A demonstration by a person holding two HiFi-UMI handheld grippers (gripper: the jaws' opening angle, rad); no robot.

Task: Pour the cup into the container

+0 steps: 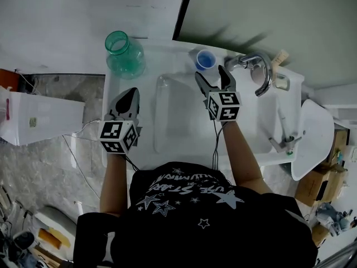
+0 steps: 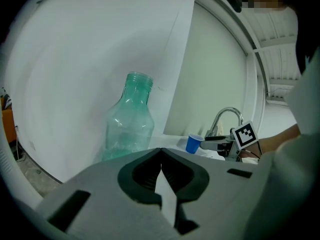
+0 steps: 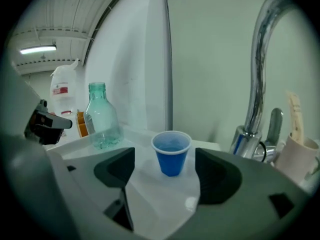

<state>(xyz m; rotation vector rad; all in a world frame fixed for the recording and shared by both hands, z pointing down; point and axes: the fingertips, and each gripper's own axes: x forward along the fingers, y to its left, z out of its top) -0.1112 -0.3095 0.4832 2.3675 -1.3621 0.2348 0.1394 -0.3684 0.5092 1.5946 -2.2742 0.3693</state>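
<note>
Standing upright on the white desk (image 1: pixel 167 53), the blue cup (image 1: pixel 205 59) lies straight ahead of the right claw (image 1: pixel 211 75), its jaws wide open and empty, far nearer than the closed left claw (image 1: pixel 129 96) facing the green bottle (image 1: pixel 124 54).

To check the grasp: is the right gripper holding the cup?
No, the cup stands free, untouched, just ahead of the open right gripper.

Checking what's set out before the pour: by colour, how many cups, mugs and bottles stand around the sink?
blue cup: 1
green bottle: 1
pale mug: 1
Total: 3
</note>
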